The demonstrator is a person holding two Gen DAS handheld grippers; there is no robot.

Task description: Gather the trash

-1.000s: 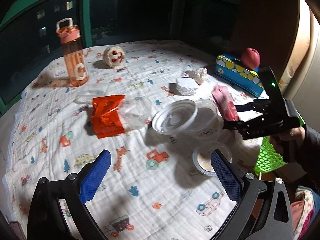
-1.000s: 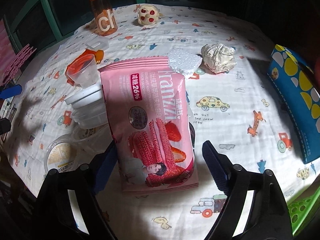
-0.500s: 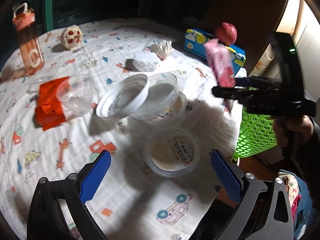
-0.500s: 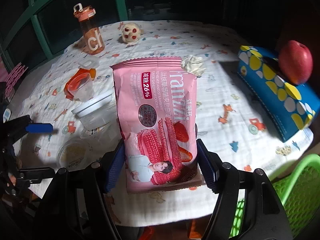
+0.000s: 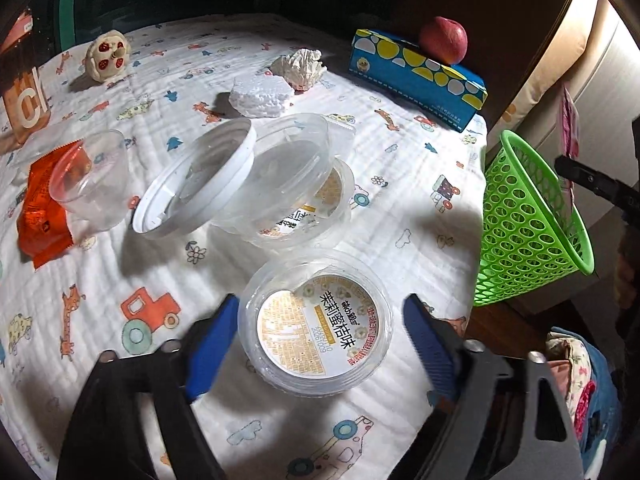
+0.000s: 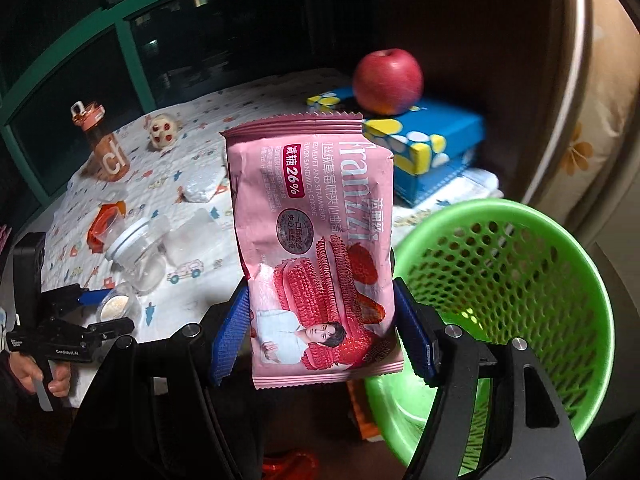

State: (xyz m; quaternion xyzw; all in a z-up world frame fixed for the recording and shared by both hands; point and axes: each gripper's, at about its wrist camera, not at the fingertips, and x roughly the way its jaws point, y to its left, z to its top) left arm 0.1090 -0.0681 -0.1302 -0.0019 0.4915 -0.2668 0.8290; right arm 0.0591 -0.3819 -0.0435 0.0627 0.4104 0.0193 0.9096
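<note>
My right gripper is shut on a pink cookie wrapper and holds it upright in the air, just left of the green mesh basket. In the left wrist view the wrapper shows edge-on above the basket. My left gripper is open, its blue pads on either side of a small clear lidded cup with a yellow label, not squeezing it. It sits near the table's front edge.
On the printed cloth lie stacked clear containers, a clear cup, an orange wrapper, a foam chunk, crumpled paper, a blue box with an apple, a toy, an orange bottle.
My right gripper lifted the pink wrapper off the table and carried it right, next to the green basket. My left gripper moved forward and down around the small labelled cup.
</note>
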